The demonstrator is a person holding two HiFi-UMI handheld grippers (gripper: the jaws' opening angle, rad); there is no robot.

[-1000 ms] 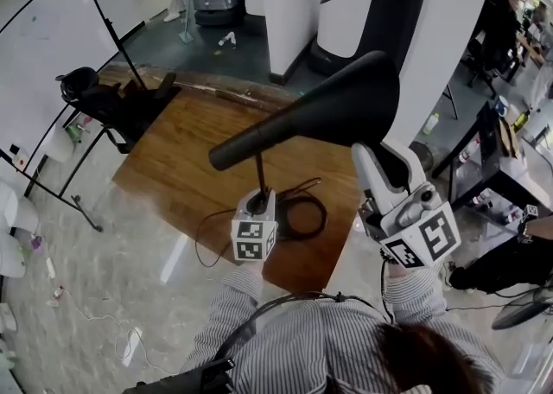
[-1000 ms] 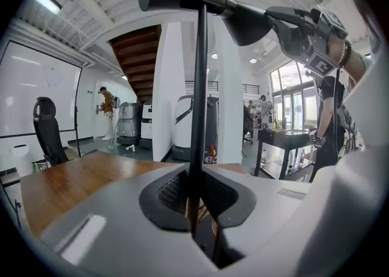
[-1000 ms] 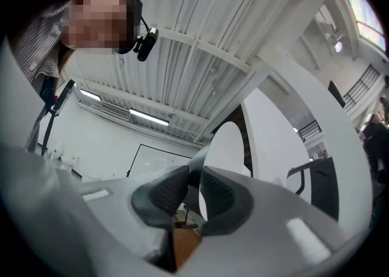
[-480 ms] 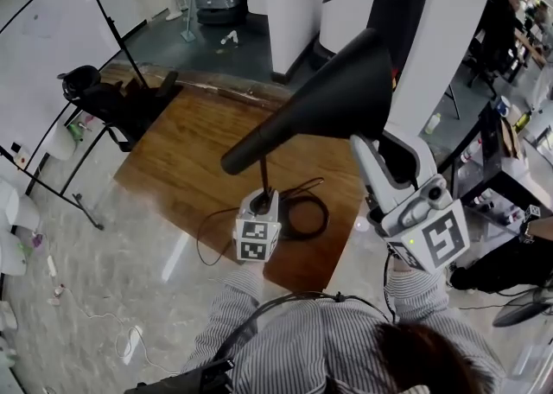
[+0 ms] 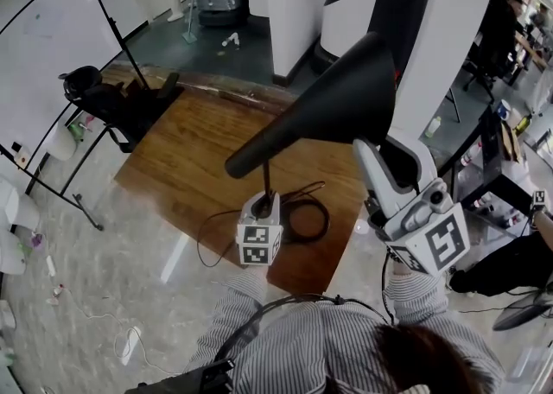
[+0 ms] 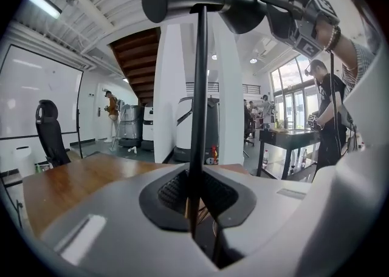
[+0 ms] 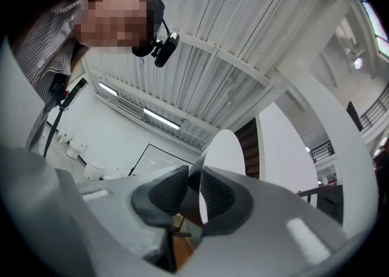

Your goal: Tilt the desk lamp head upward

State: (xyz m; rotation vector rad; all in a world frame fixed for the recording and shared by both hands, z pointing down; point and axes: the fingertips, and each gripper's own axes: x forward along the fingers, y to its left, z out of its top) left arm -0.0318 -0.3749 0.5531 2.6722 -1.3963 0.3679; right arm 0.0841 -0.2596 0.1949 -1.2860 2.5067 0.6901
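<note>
Head view: we see left gripper point(image 5: 259, 206) clenched on stem point(image 5: 265, 178), right gripper point(image 5: 367, 149) pinching lamp head point(image 5: 337, 98) rim; thin rim could slip out, dropping down

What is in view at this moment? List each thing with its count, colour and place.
lamp head: one, black cone, tilted with its wide end up at the right, above the table
lamp stem: one, black, thin, upright under the head
table: one, brown wood, centre
cable: one, black, coiled on the table by the lamp's foot
whiteboard: one, white, on a stand, far left
chair: one, black, at the table's far left corner
left gripper: one, grey-white, fingers shut on the lamp stem low down
right gripper: one, grey-white, fingers shut on the lamp head's rim
sleeves: two, striped, bottom edge
</note>
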